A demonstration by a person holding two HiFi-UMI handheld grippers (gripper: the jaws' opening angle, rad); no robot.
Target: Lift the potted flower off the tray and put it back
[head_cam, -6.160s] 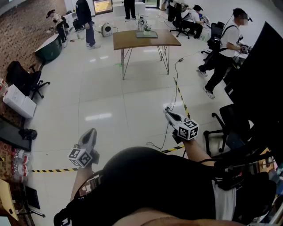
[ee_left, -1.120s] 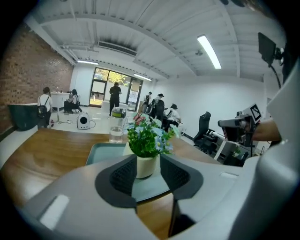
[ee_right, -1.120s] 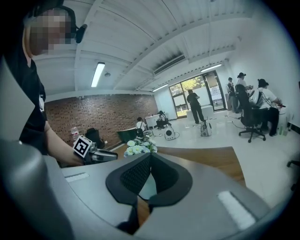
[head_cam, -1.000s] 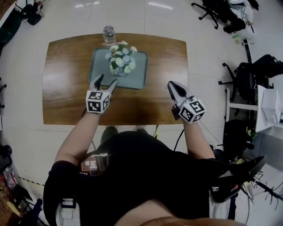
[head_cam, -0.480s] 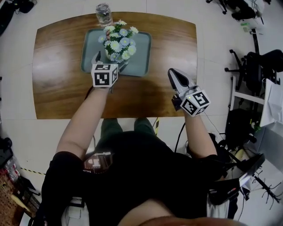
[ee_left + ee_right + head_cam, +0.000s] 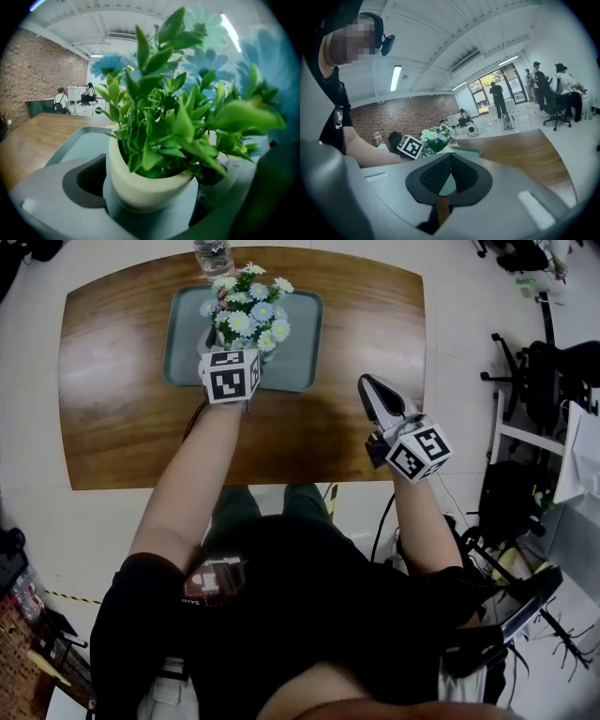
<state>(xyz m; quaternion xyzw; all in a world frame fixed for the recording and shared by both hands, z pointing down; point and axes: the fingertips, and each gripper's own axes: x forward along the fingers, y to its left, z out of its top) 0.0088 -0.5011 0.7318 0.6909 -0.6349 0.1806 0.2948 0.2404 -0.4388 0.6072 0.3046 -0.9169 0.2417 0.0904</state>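
Note:
The potted flower (image 6: 246, 310), white and blue blooms in a cream pot (image 6: 145, 185), stands on the grey-green tray (image 6: 302, 348) at the far side of the wooden table (image 6: 122, 409). My left gripper (image 6: 232, 345) is open wide at the tray's near side. The pot sits between its jaws, and the dark pads (image 6: 86, 178) flank it without visibly pressing on it. In the head view the blooms hide the fingertips. My right gripper (image 6: 373, 390) is shut with nothing in it and hovers over the table's right part, apart from the tray. Its pads (image 6: 449, 176) meet.
A clear plastic bottle (image 6: 213, 256) stands just beyond the tray at the table's far edge. Black office chairs (image 6: 553, 381) and cables crowd the floor to the right of the table. Other people work far off across the room.
My left gripper moved forward and down onto the tray, and its jaws spread wide to either side of the pot. The right gripper sank a little.

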